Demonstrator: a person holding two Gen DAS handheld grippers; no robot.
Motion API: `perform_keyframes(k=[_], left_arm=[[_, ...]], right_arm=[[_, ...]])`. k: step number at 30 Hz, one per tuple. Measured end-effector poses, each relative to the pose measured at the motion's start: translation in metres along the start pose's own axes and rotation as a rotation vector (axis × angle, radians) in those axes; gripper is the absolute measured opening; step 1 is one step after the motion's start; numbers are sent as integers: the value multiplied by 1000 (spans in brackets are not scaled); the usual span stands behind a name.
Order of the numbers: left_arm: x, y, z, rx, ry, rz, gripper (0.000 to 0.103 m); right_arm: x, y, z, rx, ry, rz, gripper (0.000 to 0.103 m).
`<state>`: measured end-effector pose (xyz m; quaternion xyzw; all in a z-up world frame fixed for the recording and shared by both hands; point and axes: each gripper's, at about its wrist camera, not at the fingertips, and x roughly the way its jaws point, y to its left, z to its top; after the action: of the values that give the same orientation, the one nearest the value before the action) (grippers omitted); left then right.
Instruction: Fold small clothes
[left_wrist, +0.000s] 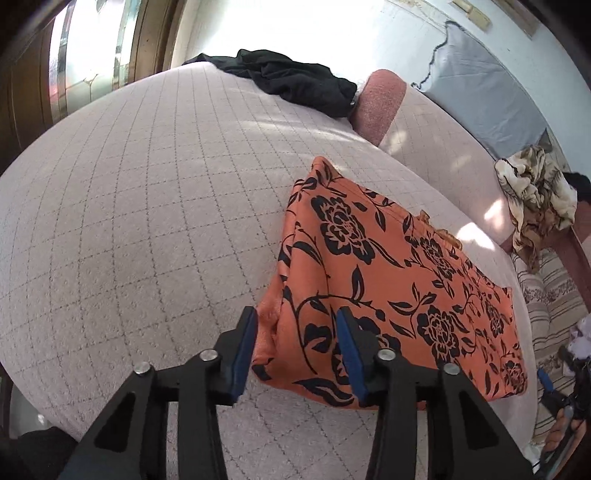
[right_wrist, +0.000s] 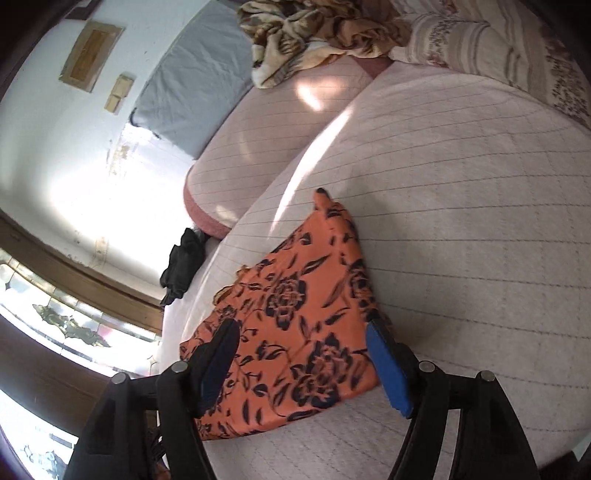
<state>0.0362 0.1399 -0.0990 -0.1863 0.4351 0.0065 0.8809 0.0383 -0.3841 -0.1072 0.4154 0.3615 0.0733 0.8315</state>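
An orange garment with black flowers (left_wrist: 388, 273) lies folded flat on the quilted pink bed cover (left_wrist: 147, 221). It also shows in the right wrist view (right_wrist: 295, 325). My left gripper (left_wrist: 295, 332) is open, its blue-padded fingers straddling the garment's near left corner just above the cloth. My right gripper (right_wrist: 301, 354) is open wide, its fingers on either side of the garment's near edge. The right gripper also shows at the lower right edge of the left wrist view (left_wrist: 554, 391).
A black garment (left_wrist: 295, 79) lies crumpled at the far edge of the bed. A pink bolster (left_wrist: 376, 103) and a grey pillow (left_wrist: 484, 96) lie by the wall. A brown patterned blanket (left_wrist: 535, 195) and a striped pillow (right_wrist: 480, 48) lie at the side.
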Motion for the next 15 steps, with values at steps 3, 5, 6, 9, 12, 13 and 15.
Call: perform_keyframes(k=[3, 5, 6, 9, 12, 13, 15], left_arm=[[21, 1, -9, 3, 85, 20, 39], [28, 1, -12, 28, 96, 40, 37], [26, -2, -11, 45, 99, 50, 35], [8, -8, -5, 58, 91, 69, 31], [-13, -24, 2, 108, 19, 47, 31], [-16, -30, 4, 118, 1, 29, 31], [-16, -44, 7, 142, -7, -1, 31]], right_arm=[[31, 7, -6, 7, 114, 111, 74], [57, -7, -14, 30, 183, 79, 74], [65, -19, -19, 58, 197, 5, 72], [62, -21, -22, 89, 174, 19, 71], [50, 6, -17, -15, 157, 40, 72], [51, 11, -12, -40, 160, 52, 72], [57, 14, -2, -55, 175, 61, 72]])
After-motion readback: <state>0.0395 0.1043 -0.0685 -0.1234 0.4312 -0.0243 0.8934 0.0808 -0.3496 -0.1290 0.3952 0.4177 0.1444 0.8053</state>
